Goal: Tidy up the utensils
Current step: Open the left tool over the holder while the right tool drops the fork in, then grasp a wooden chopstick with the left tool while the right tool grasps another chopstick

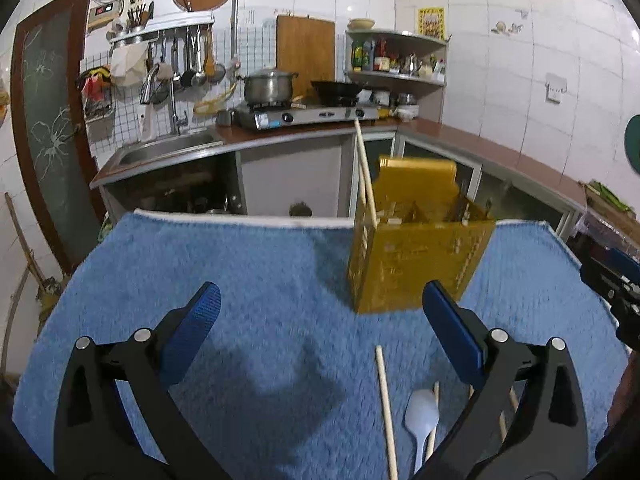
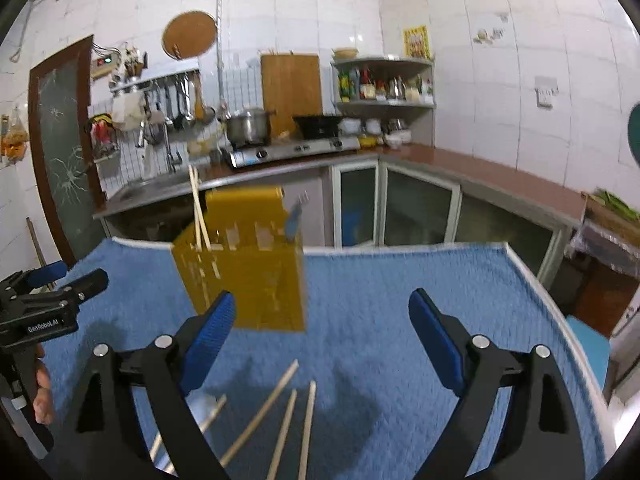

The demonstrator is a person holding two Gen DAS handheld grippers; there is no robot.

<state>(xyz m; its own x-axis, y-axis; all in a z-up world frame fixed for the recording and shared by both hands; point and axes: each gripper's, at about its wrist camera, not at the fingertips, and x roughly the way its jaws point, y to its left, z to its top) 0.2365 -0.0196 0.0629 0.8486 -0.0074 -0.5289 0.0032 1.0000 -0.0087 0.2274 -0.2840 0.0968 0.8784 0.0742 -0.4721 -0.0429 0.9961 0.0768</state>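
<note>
Bright indoor light, motion blur, fisheye-bent edges, soft shadows.

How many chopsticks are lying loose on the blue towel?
4 chopsticks: three lie fanned out near the camera, a fourth lies further left, partly behind the right gripper's finger. More may be hidden.

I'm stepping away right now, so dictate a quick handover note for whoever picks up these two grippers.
Left gripper: open, holding nothing. Right gripper: open, holding nothing.
Yellow utensil holder stands upright on the blue towel, ahead of both grippers.
Done: a pair of chopsticks stands in the holder's left compartment; a blue-handled utensil stands at its right side.
Left: several loose chopsticks and a white plastic spoon lie on the towel near the grippers. Pick them up and put them in the holder.
</note>
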